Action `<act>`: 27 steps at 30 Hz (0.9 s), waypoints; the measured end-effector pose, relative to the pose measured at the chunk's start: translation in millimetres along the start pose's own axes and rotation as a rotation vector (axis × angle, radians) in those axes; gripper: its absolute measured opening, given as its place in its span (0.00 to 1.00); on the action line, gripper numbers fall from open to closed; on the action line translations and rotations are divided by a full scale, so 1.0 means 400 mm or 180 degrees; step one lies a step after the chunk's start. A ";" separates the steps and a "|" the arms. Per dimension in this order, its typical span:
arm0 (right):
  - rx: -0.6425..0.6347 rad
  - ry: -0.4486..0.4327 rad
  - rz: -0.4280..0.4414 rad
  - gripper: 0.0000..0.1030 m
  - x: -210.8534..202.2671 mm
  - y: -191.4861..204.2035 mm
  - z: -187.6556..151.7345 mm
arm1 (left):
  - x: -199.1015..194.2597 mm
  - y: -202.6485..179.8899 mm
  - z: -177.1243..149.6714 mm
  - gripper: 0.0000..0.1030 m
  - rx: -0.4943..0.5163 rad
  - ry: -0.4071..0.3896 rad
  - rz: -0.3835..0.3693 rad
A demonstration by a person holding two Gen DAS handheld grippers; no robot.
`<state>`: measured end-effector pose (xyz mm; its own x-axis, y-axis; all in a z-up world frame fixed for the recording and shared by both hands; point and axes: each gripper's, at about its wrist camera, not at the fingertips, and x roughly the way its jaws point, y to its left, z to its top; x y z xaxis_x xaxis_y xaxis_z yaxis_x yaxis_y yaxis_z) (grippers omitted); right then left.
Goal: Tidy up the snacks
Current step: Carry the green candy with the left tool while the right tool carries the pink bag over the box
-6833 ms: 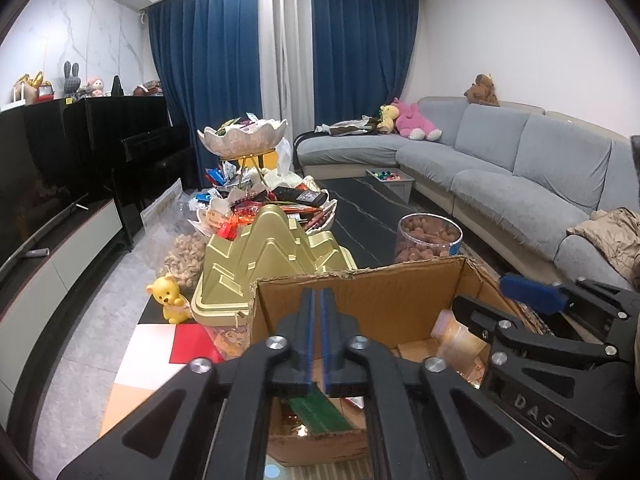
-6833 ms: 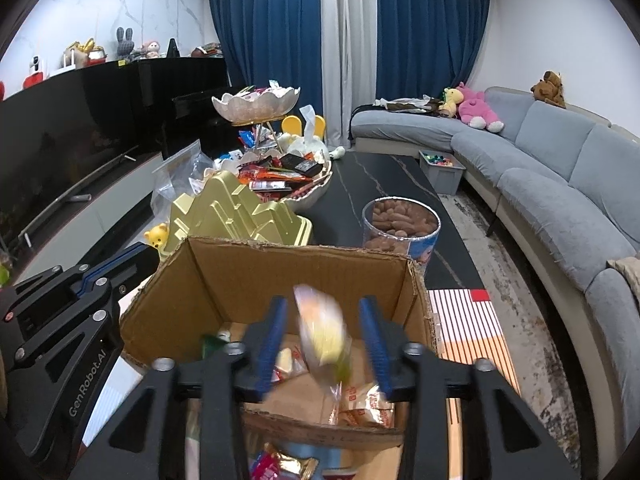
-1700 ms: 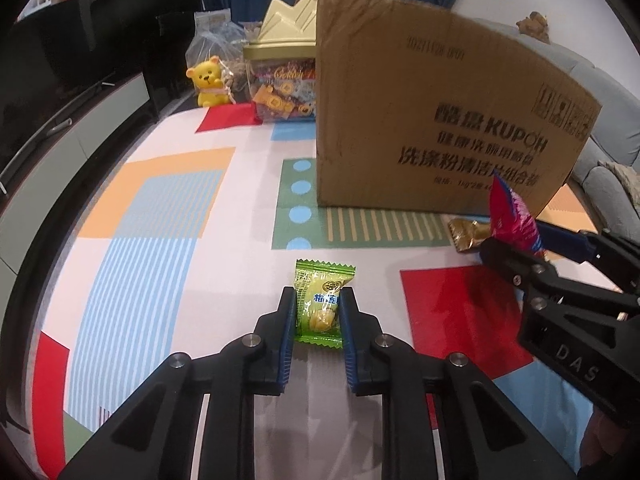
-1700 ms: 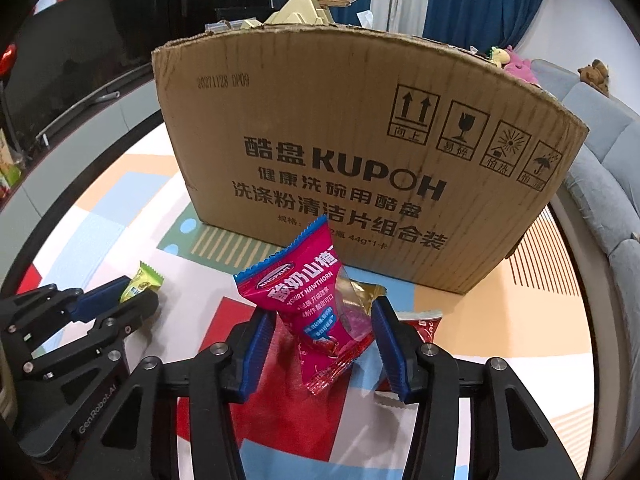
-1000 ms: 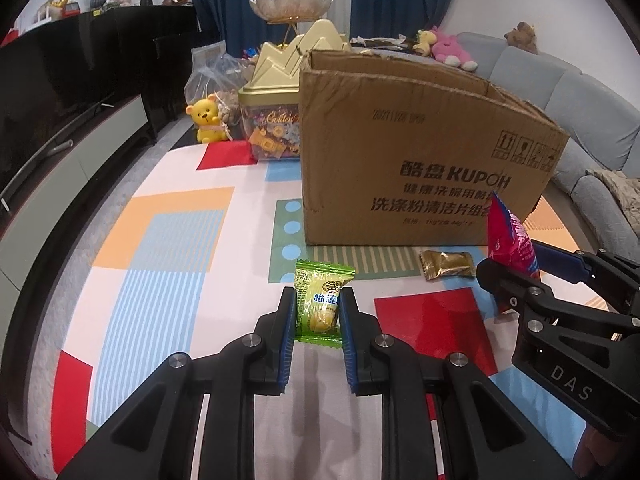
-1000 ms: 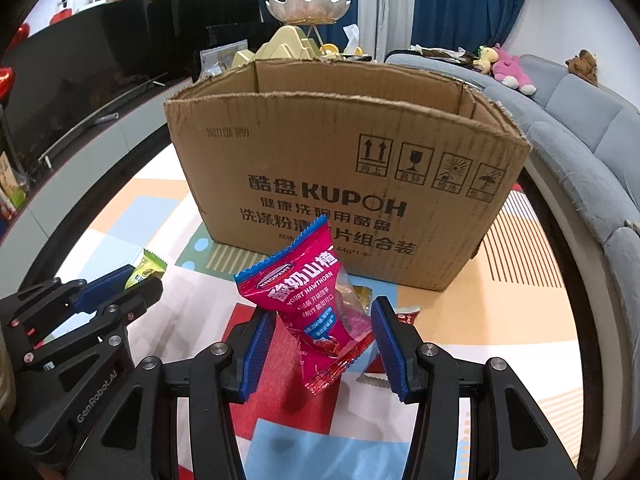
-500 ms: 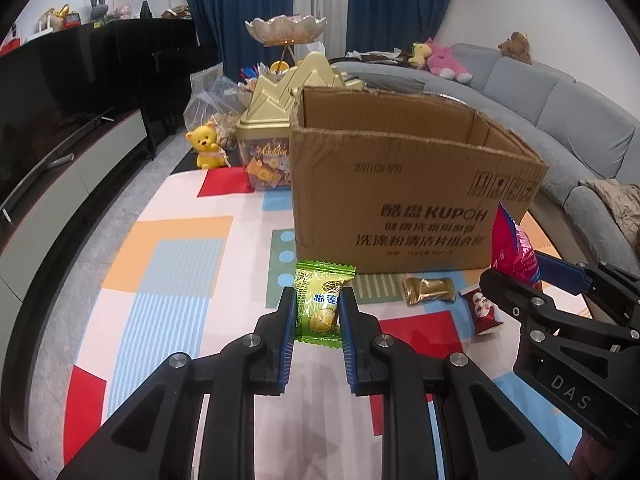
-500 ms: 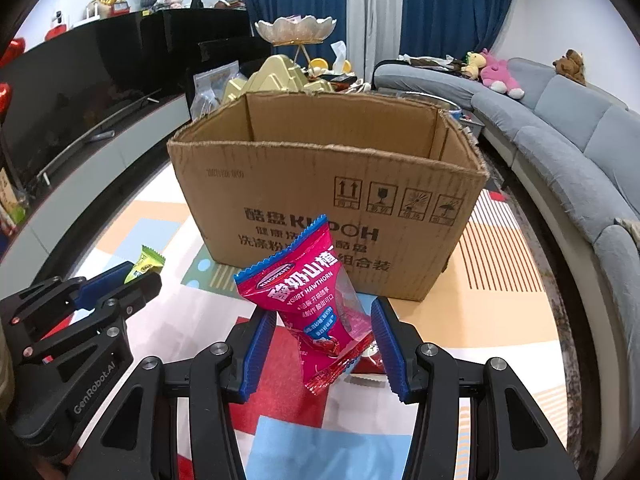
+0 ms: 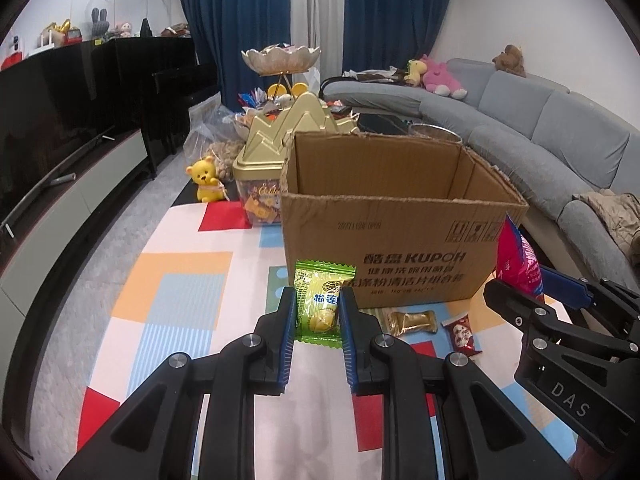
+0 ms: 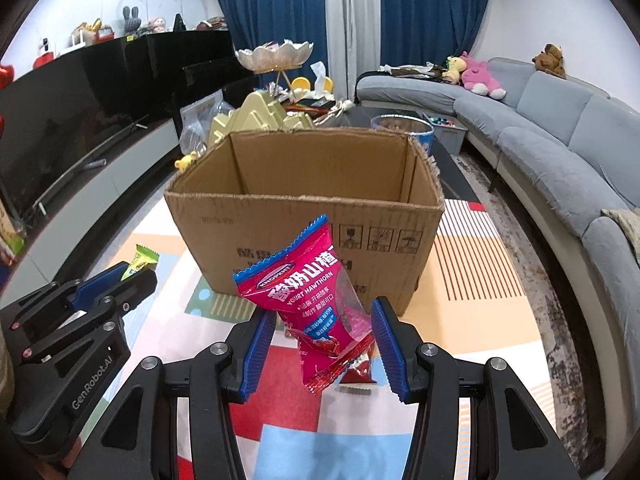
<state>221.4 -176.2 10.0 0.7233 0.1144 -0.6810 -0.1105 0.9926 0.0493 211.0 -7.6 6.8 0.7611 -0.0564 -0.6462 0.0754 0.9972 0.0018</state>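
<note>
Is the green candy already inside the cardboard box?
No, the green candy is pinched between the left gripper's blue fingers in front of the cardboard box, outside it.

Left gripper [image 9: 317,314] pinches green candy [image 9: 320,304] before box [image 9: 392,240].

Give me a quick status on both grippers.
Left gripper shut on green candy. Right gripper shut on pink packet. Cardboard box ahead, open, nothing blocking.
</note>
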 end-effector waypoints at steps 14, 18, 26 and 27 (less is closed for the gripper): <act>0.0010 -0.0232 -0.0034 0.49 -0.061 0.000 0.049 | -0.040 -0.015 0.063 0.21 0.0074 -0.0199 -0.0041; 0.0004 -0.0297 -0.0044 0.49 -0.075 -0.001 0.069 | -0.046 -0.018 0.082 0.21 0.0094 -0.0252 -0.0054; 0.0002 -0.0389 -0.0051 0.49 -0.092 -0.004 0.100 | -0.060 -0.029 0.117 0.21 0.0151 -0.0347 -0.0091; 0.0004 -0.0400 -0.0055 0.49 -0.092 -0.004 0.103 | -0.059 -0.029 0.120 0.21 0.0154 -0.0354 -0.0095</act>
<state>223.0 -180.5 65.3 0.8048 0.1013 -0.5849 -0.0966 0.9945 0.0393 223.1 -20.5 58.9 0.8246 -0.0938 -0.5579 0.1280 0.9915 0.0224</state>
